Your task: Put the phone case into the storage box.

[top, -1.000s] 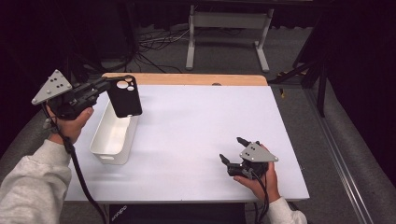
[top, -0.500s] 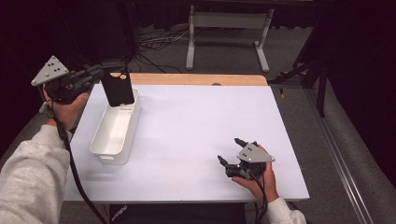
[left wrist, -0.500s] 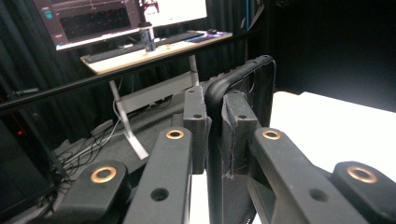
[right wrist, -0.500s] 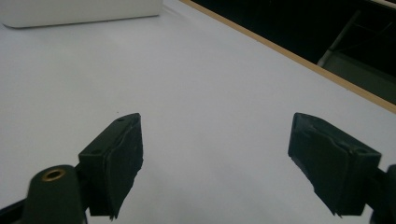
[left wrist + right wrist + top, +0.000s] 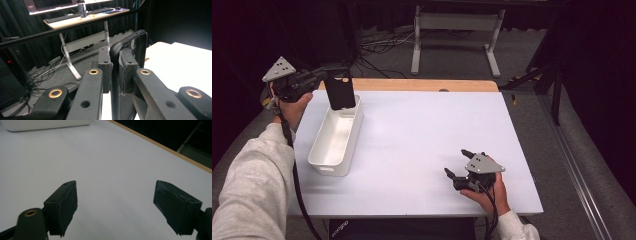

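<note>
A black phone case (image 5: 340,93) hangs upright over the far end of a white bin (image 5: 334,135) at the table's left side. My left gripper (image 5: 332,76) is shut on the case's top edge. In the left gripper view the pads (image 5: 104,66) pinch the thin rim of the case (image 5: 126,42) between them. My right gripper (image 5: 456,162) rests low on the white table (image 5: 422,125) near the front right. It is open, and the right gripper view shows only bare table between its jaws (image 5: 115,202).
The table's wooden far edge (image 5: 412,84) runs behind the bin. Beyond it are a dark floor with cables and a white stand (image 5: 454,30). A corner of the bin (image 5: 45,125) shows far off in the right gripper view.
The left hand has carried the phone case away from the person, toward the far end of the bin, and turned it more upright. The right gripper has stayed put.
</note>
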A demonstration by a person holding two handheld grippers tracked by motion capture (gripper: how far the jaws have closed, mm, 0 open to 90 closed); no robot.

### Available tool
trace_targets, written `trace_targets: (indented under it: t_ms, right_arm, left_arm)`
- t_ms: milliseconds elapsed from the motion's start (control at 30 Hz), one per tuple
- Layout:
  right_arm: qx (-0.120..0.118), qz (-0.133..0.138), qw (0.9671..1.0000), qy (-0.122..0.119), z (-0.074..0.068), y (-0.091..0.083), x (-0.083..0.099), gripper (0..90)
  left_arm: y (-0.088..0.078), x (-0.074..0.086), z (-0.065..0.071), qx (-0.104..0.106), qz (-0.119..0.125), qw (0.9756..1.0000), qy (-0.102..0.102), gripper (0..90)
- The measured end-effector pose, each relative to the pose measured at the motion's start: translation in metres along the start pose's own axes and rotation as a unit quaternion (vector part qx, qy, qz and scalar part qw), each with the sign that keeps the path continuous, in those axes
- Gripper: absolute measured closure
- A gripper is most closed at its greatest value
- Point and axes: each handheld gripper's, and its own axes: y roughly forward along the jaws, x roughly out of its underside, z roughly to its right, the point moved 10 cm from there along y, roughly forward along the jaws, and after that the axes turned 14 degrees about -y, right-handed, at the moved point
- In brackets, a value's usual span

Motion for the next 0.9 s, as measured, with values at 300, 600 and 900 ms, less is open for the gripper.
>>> trace_targets:
  t_ms: [300, 600, 900]
  right_arm:
    - [-0.005, -0.013, 0.9999, 0.001, -0.002, 0.004, 0.005, 20.6]
    - [-0.009, -0.016, 0.9998, 0.001, -0.005, 0.004, 0.005, 21.1]
    - [-0.012, -0.02, 0.9997, -0.006, -0.008, 0.006, 0.004, 21.9]
  left_arm:
    - [0.032, 0.021, -0.016, 0.004, -0.01, 0.9999, -0.007, 82.3]
    - [0.047, 0.041, -0.02, 0.0, -0.013, 0.9998, -0.012, 82.2]
    - [0.049, 0.055, -0.024, -0.006, -0.019, 0.9997, -0.011, 82.2]
